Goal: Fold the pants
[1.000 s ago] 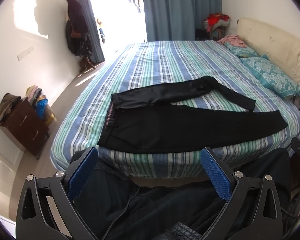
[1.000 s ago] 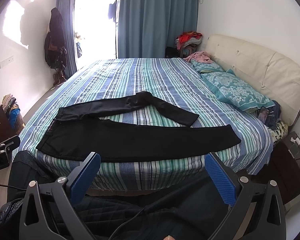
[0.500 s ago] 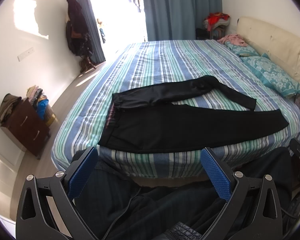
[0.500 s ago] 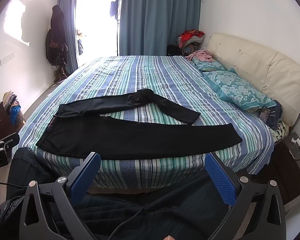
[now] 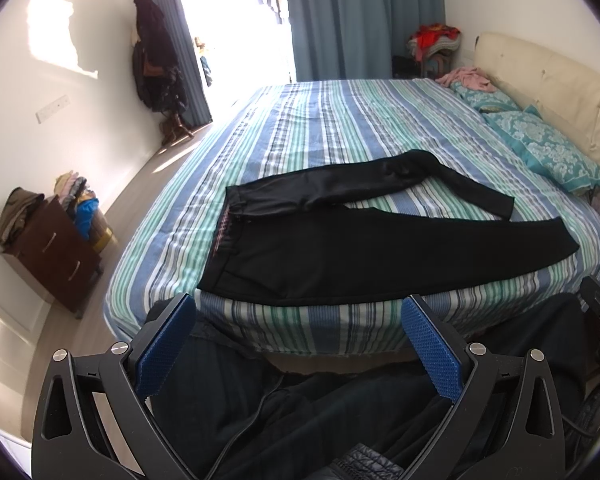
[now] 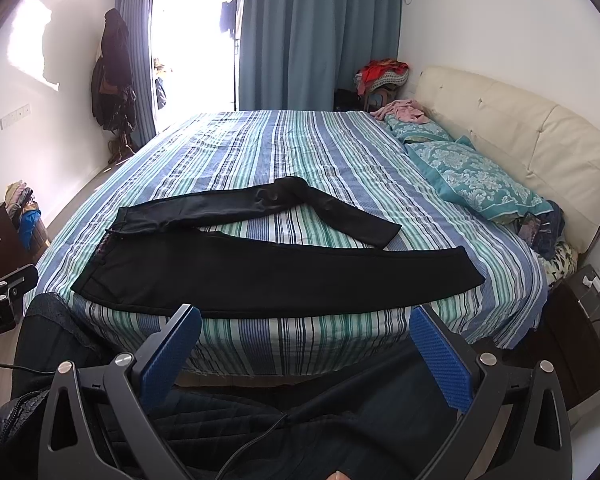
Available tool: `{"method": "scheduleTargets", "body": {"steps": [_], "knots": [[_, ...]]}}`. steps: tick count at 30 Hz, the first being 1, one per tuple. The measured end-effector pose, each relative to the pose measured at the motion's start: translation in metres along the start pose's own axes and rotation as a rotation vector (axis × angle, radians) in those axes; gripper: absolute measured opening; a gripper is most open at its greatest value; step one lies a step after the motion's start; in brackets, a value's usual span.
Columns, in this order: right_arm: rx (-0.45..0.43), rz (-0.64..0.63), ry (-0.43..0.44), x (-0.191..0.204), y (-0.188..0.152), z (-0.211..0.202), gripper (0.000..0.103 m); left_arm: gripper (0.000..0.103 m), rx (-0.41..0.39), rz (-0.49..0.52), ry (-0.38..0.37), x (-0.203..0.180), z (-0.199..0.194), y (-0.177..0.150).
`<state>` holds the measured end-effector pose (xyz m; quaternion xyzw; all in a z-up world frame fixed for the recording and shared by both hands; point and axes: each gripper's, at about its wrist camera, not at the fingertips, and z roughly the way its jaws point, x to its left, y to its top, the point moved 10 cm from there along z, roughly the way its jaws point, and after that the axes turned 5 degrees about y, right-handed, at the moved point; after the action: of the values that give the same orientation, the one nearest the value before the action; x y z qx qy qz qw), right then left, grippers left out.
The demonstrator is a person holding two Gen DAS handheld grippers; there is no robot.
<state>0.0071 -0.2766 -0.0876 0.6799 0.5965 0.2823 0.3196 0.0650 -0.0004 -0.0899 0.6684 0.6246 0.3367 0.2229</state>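
Observation:
Black pants point(image 5: 360, 256) lie spread on the striped bed point(image 5: 340, 128), waistband to the left. The near leg runs straight to the right; the far leg bends upward and back down. They also show in the right wrist view point(image 6: 280, 276). My left gripper point(image 5: 298, 320) is open and empty, held off the bed's near edge, below the pants' seat. My right gripper point(image 6: 306, 330) is open and empty, also short of the near edge, below the near leg. Neither touches the pants.
Teal pillows point(image 6: 476, 180) and a cream headboard point(image 6: 520, 128) are on the right. A dark dresser point(image 5: 52, 248) with clothes stands left on the floor. A nightstand point(image 6: 576, 328) is at the bed's right corner. A coat rack point(image 6: 114, 76) and curtains are at the back.
Both grippers have risen slightly, so the bed and pants sit a little lower in view. The pants have not moved.

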Motion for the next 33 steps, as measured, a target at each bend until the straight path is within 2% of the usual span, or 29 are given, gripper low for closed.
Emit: {"method": "scheduleTargets", "body": {"steps": [33], "knots": [[0.007,0.001,0.004,-0.0013,-0.0023,0.0020,0.103,0.103,0.006,0.001,0.002,0.0022,0.0021,-0.0031]]}}
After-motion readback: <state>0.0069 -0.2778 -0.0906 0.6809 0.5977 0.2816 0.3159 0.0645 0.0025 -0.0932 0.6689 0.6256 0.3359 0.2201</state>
